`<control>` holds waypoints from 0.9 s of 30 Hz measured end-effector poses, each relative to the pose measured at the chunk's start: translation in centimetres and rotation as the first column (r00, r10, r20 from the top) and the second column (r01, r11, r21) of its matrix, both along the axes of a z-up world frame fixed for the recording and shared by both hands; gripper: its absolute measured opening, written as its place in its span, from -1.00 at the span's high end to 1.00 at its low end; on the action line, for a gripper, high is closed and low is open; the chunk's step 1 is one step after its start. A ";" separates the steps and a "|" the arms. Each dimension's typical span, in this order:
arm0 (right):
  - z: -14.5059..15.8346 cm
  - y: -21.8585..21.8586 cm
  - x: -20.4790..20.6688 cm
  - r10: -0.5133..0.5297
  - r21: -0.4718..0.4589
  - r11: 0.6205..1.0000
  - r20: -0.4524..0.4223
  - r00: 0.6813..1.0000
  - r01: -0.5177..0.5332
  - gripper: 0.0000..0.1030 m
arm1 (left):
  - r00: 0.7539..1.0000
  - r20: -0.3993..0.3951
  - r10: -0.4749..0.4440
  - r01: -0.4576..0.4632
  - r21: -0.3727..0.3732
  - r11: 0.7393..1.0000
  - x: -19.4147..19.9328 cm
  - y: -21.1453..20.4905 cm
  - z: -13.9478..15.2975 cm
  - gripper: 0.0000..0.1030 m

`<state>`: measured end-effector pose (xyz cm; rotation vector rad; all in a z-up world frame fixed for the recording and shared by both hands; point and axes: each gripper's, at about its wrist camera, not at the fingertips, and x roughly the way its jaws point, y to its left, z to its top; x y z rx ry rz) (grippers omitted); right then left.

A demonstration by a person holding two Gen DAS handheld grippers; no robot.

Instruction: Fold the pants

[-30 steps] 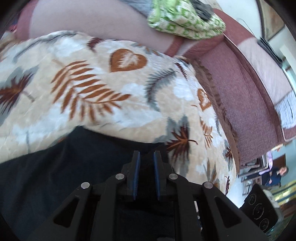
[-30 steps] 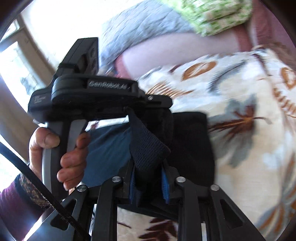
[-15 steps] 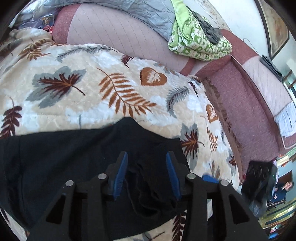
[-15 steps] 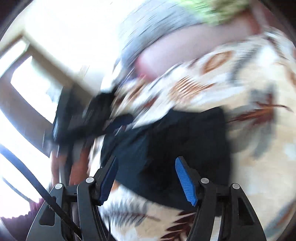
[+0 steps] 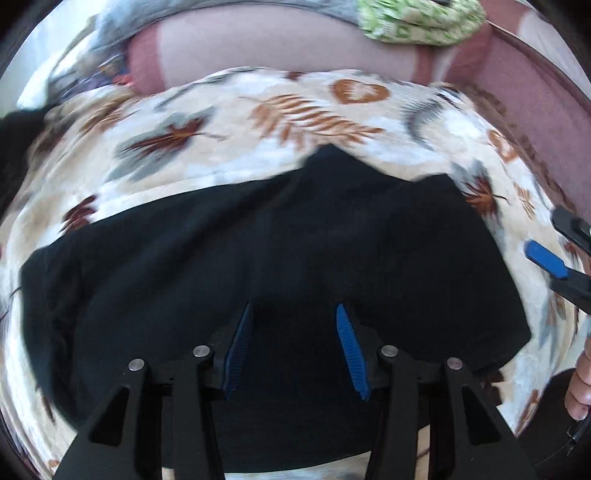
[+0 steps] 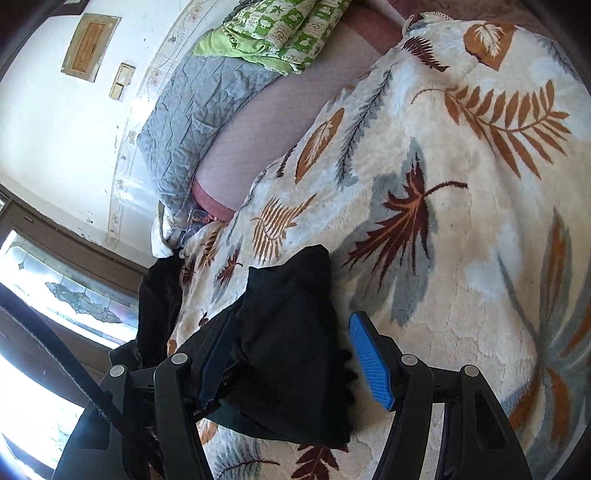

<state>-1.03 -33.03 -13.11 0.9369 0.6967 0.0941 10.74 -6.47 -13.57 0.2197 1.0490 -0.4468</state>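
Pants [image 5: 280, 258], black and folded into a broad flat panel, lie on the leaf-print blanket [image 5: 229, 122] that covers the bed. In the left wrist view the panel spans most of the blanket's near half, with one pointed corner reaching toward the blanket's middle and the long upper edge running toward the left edge. In the right wrist view the pants [image 6: 291, 332] appear as a compact dark bundle near the blanket's left edge, with the blanket [image 6: 461, 229] extending bare to the right.

Left gripper [image 5: 293, 350]: fingers spread apart, blue pads facing each other, nothing clamped between them. The gripper hangs directly above the pants; whether the fingertips touch the cloth cannot be determined.

Right gripper [image 6: 295, 369]: fingers spread wide. The dark bundle lies in the gap between the pads, close against the left pad and clear of the right pad, so no pinch is applied. In the left wrist view the same gripper [image 5: 561, 254] shows at the right edge, beside the pants' right border, with part of the right hand [image 5: 580, 387] below it.

Beyond the blanket's far edge: a pink mattress cover [image 6: 266, 122], a grey quilt [image 6: 195, 114] and a folded green patterned cloth [image 6: 280, 29]. A second dark garment [image 6: 159, 302] hangs at the blanket's left edge. A window [image 6: 55, 288] lies to the left.
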 end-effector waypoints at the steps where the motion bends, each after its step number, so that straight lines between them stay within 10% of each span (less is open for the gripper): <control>1: -0.2 0.3 0.0 0.002 0.000 1.000 -0.006 1.000 -0.002 -0.36 | 1.000 0.006 0.016 -0.016 0.003 1.000 0.3 0.9 -0.1 0.13; 6: -1.0 1.1 0.1 0.012 -0.034 0.999 -0.052 0.999 -0.014 -0.36 | 0.994 -0.064 0.089 -0.100 -0.196 0.976 0.6 4.8 2.0 0.13; 12: -0.9 1.5 0.3 -0.002 -0.070 0.998 -0.057 0.998 -0.002 -0.36 | 0.999 -0.005 -0.049 0.042 -0.437 0.899 -2.8 1.4 5.8 0.07; 17: 1.0 1.5 0.3 0.038 -0.087 0.995 -0.010 0.999 -0.038 -0.36 | 0.997 -0.078 -0.014 -0.015 -0.356 0.934 -3.4 -0.4 2.2 0.20; 20: 2.0 1.7 1.7 0.120 0.074 0.990 0.045 0.992 -0.123 -0.36 | 0.984 -0.177 0.032 -0.099 -0.381 0.919 -2.7 1.2 -1.0 0.46; 27: -1.9 9.7 11.5 0.473 0.353 0.826 -0.007 0.881 -0.440 -0.36 | 0.991 -0.133 0.012 -0.068 -0.426 0.902 -3.4 1.9 -1.2 0.46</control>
